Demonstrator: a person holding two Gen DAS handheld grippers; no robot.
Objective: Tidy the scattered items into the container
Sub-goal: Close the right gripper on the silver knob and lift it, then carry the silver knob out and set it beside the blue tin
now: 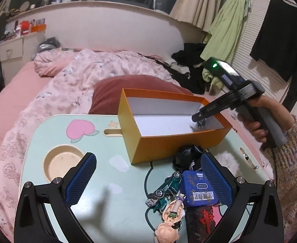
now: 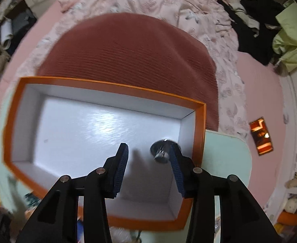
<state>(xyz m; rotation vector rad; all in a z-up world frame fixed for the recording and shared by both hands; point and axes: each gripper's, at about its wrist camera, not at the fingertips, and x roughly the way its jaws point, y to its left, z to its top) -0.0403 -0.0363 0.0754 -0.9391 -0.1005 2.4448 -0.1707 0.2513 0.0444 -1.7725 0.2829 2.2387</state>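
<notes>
The small metal piece (image 2: 161,150) lies on the white floor of the orange box (image 2: 201,125), in its right end, just beside my right pad. It looks hard, smooth and light, so I judge it would slip unless gripped across its narrow middle. My right gripper (image 2: 148,160) points down into the box, jaws parted, pressing on nothing. My left gripper (image 1: 148,180) hangs over the table (image 1: 108,202), jaws wide and empty, above the pile: a green toy car (image 1: 164,188), a blue tin (image 1: 199,188), a figurine (image 1: 170,216), all stiff and best gripped across their short sides.
</notes>
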